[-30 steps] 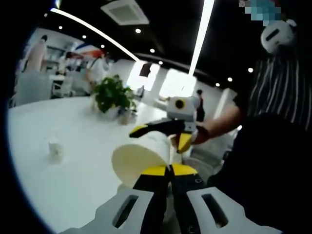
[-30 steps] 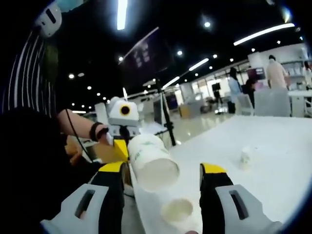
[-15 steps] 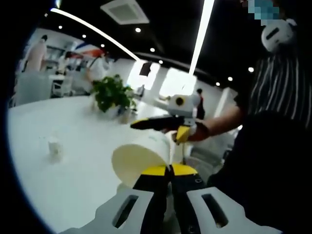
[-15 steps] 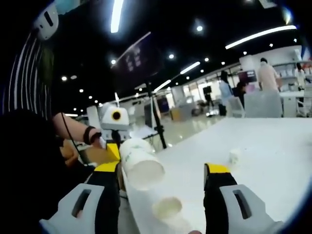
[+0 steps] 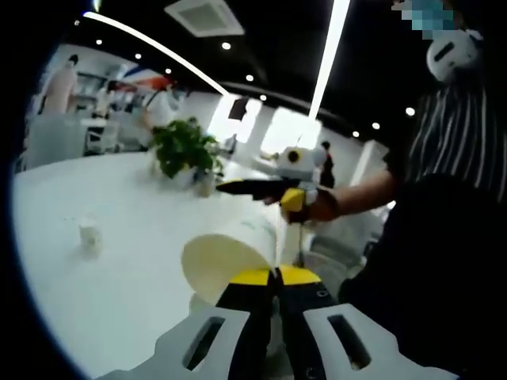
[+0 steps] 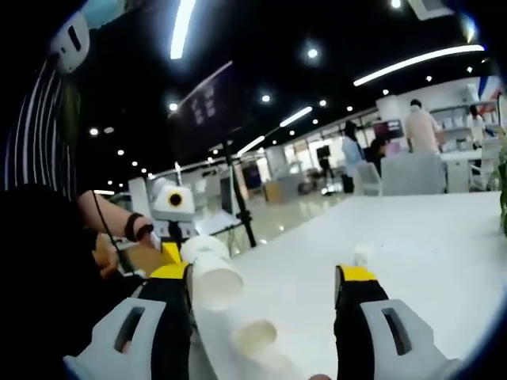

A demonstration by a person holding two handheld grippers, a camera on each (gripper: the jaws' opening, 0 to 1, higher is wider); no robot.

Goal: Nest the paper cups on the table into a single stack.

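Note:
My left gripper (image 5: 276, 275) is shut on the rim of a white paper cup (image 5: 226, 257), held tilted with its open mouth toward the camera. The same held cup (image 6: 208, 271) and the left gripper (image 6: 170, 252) appear at the left of the right gripper view. My right gripper (image 6: 263, 275) is open with nothing between its jaws; it also shows as a black and yellow tool (image 5: 265, 190) beyond the held cup. A paper cup (image 6: 257, 336) stands on the white table (image 6: 428, 253) between the right jaws. Another small cup (image 5: 89, 236) (image 6: 364, 255) stands farther off.
A potted green plant (image 5: 184, 150) stands at the table's far side. A person in a striped sleeve (image 5: 459, 134) holds the grippers. Other people (image 6: 420, 127) and chairs (image 6: 408, 172) are in the background of the hall.
The right gripper has drawn up and away from the held cup, which now looks smaller in its view. The left gripper keeps the cup steady.

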